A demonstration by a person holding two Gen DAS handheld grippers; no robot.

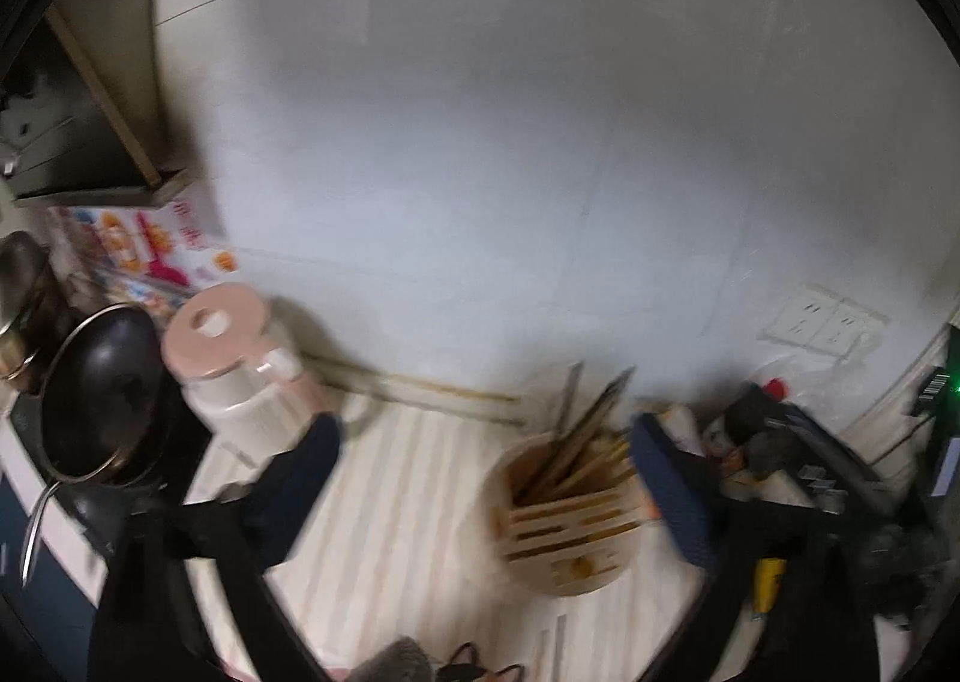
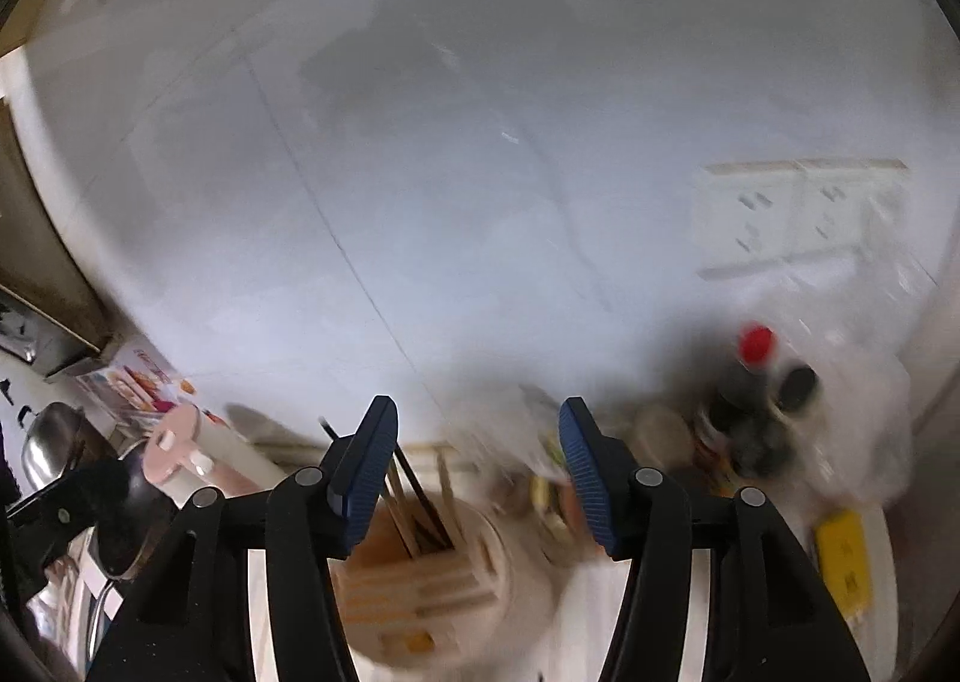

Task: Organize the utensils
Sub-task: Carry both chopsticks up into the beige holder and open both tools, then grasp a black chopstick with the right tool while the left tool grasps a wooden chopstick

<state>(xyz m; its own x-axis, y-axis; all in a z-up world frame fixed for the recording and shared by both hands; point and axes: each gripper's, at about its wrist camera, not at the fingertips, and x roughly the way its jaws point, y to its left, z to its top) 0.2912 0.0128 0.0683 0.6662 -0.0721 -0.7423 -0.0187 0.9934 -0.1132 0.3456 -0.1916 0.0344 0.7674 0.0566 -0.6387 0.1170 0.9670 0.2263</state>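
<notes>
- Left gripper [image 1: 486,478]: jaws spread very wide with nothing between the pads. One blue finger [image 1: 300,478] sits near the pink jug [image 1: 240,370]; the other is just beside the holder's rim.
- Right gripper [image 2: 477,472]: jaws part-open and empty. The holder shows in the gap below them.
- Holder [image 1: 564,526]: a round, slatted, pale wooden cup standing upright on the striped counter [image 1: 408,502], near the wall. Chopsticks [image 1: 576,442] stand inside it, leaning toward the wall. These are the utensils to be sorted, and they look already housed.
- Risk, as a judgement: both pictures are smeared by motion. A fast hand this close could clip the holder's rim and tip it, scattering the chopsticks.
- Risk: the left finger near the jug could nudge it toward the black pan [image 1: 108,394] beside it.
- Risk: on the right, dark bottles, one with a red cap [image 2: 756,343], crowd the counter. A wide swing could topple them.
- Left view only: the pan on its hob at the far left, a colourful box [image 1: 150,244] against the wall, and the holder's slats seen clearly.
- Right view only: the bottles close up, a yellow item [image 2: 843,562] at the right edge, and the wall sockets [image 2: 798,214] large.
- Whether any utensil lies loose on the counter cannot be told.
</notes>
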